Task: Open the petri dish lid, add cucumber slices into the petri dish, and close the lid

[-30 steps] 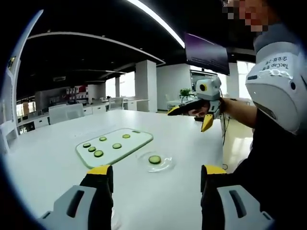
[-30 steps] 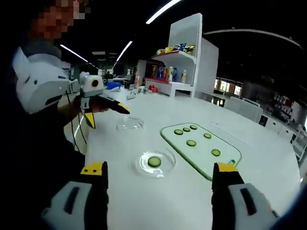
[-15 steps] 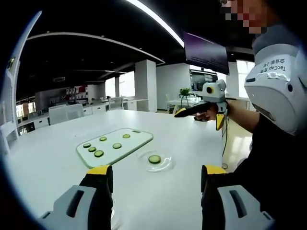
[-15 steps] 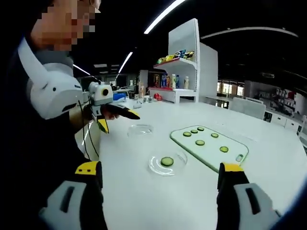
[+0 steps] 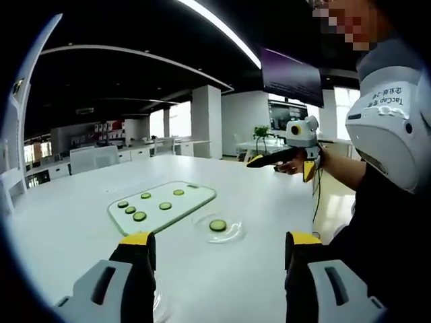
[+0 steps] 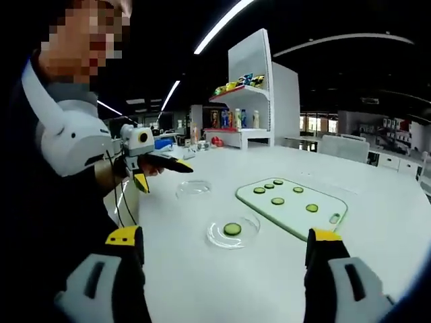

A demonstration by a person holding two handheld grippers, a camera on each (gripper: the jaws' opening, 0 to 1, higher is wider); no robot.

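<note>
Dish (image 5: 219, 228) with one slice lies ahead between left claw (image 5: 214, 256) tips.

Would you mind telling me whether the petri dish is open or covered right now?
Open: the petri dish holds one cucumber slice, and its lid lies apart on the table.

Both views are evenly lit from overhead: a long ceiling light strip (image 5: 219, 30) streaks brightly across the top of each frame against a dark ceiling. The white tabletop (image 5: 74, 229) reads bright and softly glossy, with faint shadows. Windows (image 5: 176, 118) in the left gripper view's background blow out. Fisheye distortion bends lines near the edges, and detail softens toward the rim.
</note>
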